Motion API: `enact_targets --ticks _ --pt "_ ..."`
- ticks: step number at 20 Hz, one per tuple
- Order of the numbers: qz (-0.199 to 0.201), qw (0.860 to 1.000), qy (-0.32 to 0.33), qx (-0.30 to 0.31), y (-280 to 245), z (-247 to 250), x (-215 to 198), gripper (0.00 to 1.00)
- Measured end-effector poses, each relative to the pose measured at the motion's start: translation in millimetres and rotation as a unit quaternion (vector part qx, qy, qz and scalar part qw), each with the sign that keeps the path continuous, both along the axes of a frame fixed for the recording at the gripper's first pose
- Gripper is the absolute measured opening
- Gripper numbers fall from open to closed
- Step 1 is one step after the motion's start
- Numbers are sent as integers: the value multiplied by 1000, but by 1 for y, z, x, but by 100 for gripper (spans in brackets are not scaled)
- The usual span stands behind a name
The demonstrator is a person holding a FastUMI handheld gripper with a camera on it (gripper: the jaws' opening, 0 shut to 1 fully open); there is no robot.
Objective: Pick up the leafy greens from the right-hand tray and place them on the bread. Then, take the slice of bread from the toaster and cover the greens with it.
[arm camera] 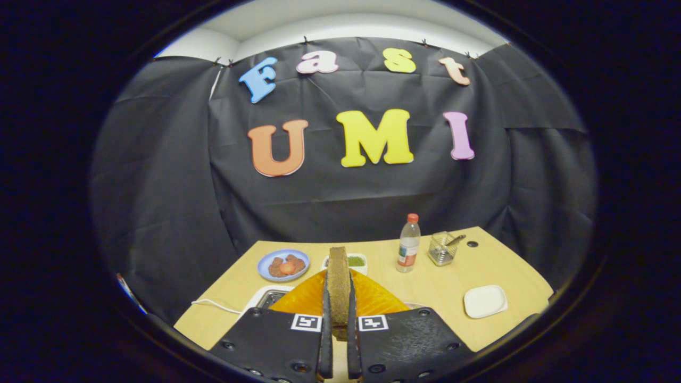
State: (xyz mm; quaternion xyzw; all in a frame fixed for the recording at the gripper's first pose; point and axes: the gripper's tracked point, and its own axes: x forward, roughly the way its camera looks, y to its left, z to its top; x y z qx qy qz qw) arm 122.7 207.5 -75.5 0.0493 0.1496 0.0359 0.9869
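Gripper (339, 324) at bottom centre, fingers pinching a bread slice (338, 284) held upright on edge, both pressing its faces. Behind the slice, an orange plate (375, 299), mostly hidden. Toaster (268, 299) just left of plate, w/ white cord trailing left. Small white tray w/ greens (355, 260) right behind the slice's top. Blue plate (283, 264) w/ food left of centre. Bottle (408, 243), wire basket (442, 248) right of centre; empty white dish (484, 301) lower right. All on a wood table (436, 282).
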Motion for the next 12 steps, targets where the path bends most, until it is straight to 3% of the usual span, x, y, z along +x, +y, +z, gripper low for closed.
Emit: enact_targets --ticks 6,12 --pt "-16 999 47 4 -34 -61 31 10" --pt "-6 995 99 22 -46 -122 50 10"
